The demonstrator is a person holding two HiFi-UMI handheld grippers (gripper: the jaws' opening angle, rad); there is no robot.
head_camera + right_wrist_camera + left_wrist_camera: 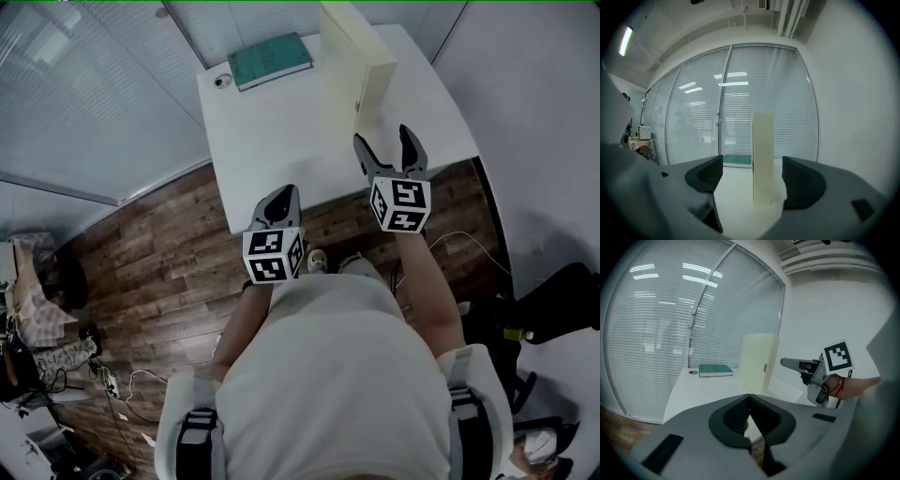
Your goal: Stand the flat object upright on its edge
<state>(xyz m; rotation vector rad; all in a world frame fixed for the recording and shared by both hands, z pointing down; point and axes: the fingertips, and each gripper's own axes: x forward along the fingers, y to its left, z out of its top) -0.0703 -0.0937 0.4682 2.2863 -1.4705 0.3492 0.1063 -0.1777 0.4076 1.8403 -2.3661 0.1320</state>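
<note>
Panel (361, 66) upright on edge on desk (272, 150), standing unaided; task looks done. Right tongs (383, 139) near panel, not touching, spread wide, empty, placed to catch tip. Left tongs (284, 194) well clear of panel, pressed together, empty.

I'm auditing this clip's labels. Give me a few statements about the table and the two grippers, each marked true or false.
1. The cream flat box stands upright on the white table. True.
2. The green book stands on its edge. False: it lies flat.
3. The right gripper is open and does not touch the box. True.
4. The left gripper grips the box. False: its fingers are together with nothing between them, apart from the box.
</note>
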